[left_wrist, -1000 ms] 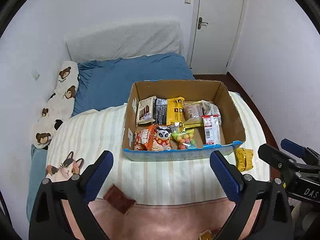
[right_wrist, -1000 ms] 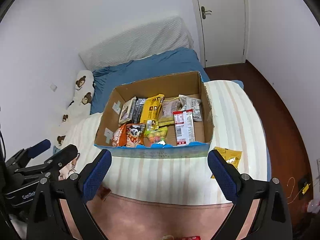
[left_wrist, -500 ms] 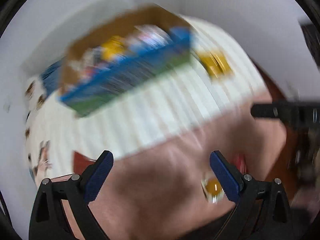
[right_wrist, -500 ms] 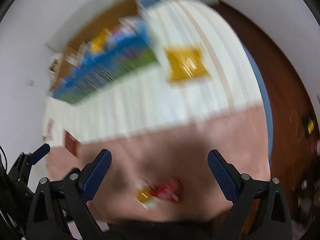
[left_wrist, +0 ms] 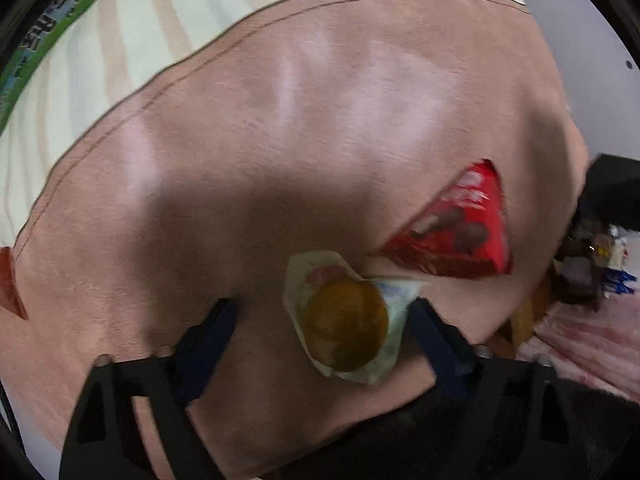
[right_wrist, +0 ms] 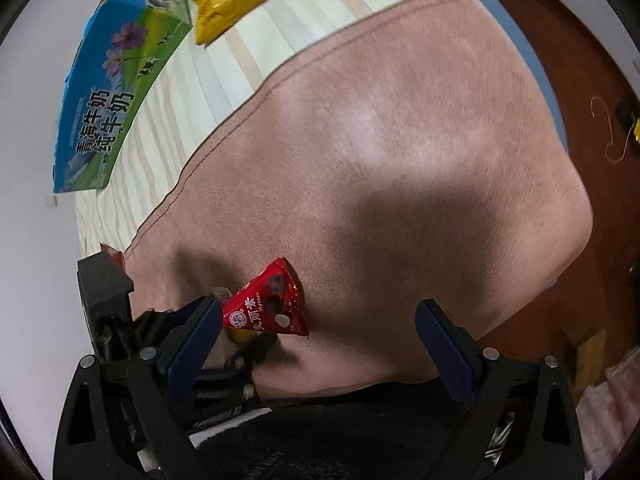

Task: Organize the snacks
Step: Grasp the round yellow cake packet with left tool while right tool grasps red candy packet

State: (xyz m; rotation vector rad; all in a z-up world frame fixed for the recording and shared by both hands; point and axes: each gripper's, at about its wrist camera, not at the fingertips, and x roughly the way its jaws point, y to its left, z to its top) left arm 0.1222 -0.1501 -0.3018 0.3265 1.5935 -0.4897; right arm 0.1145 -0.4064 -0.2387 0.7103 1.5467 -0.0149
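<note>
Left wrist view. The left gripper (left_wrist: 320, 322) is held low over the pink blanket (left_wrist: 320, 120), its fingers spread wide and nothing yet clamped. A wrapped cake (left_wrist: 344, 320), round and brown in a clear wrapper, is framed between the fingers, nearer the right one and perhaps touching it; this placement is judged to be a line-up for a grasp. A red packet (left_wrist: 460, 232) lies just beyond the cake, close to its wrapper, and may be brushed when the fingers close. A brown packet (left_wrist: 8, 280) is seen at the far left edge, well apart. The striped sheet (left_wrist: 100, 40) and the printed side of the box (left_wrist: 44, 24) are visible at upper left, far from the cake.

Right wrist view. The right gripper (right_wrist: 318, 344) is also held with its fingers wide apart and empty above the blanket (right_wrist: 400, 140). The red packet (right_wrist: 268, 304) lies beside its left finger, over part of the yellow-brown cake (right_wrist: 240, 336). The left gripper (right_wrist: 168, 320) is seen at lower left, crowding the same spot, so that collision between the tools is judged a risk. The box (right_wrist: 108, 92) and a yellow packet (right_wrist: 228, 4) rest on the striped sheet (right_wrist: 208, 72), well apart.
</note>
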